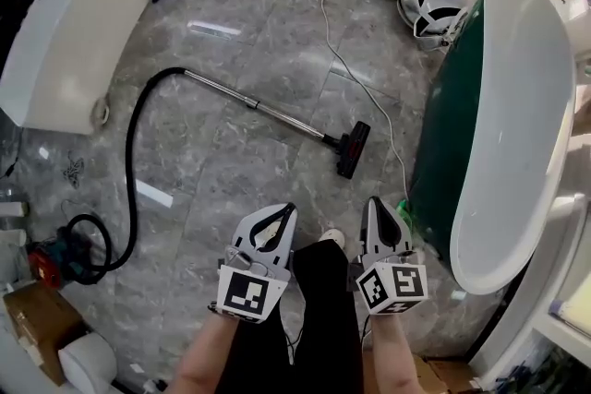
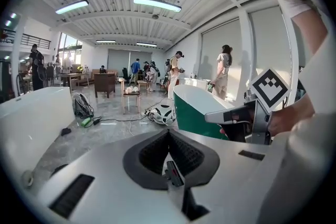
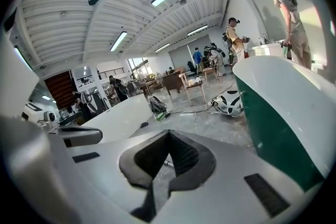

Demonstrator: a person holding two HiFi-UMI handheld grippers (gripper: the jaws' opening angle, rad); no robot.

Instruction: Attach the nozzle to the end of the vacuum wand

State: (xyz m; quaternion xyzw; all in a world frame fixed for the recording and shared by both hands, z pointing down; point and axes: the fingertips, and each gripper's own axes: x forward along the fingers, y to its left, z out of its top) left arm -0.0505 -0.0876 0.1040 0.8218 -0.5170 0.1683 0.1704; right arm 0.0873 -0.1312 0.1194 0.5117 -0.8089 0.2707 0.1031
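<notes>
Lying on grey floor (image 1: 259, 23), mid-frame in head view: vacuum wand (image 1: 259, 106), metal tube slanting from black hose (image 1: 132, 143) at left down toward right. Black nozzle (image 1: 354, 149) sits joined to wand's lower right end. Left tool (image 1: 288, 211) and right tool (image 1: 374, 202) at bottom centre, side by side, both clenched, nothing between jaws, well apart from nozzle. Green bathtub (image 1: 443, 152) at right.

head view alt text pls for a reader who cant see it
A vacuum wand lies on the grey floor, a black nozzle at its end and a hose curving left. At the bottom, the left gripper and right gripper are both shut and empty. A white tub is upper left, a green one right.
</notes>
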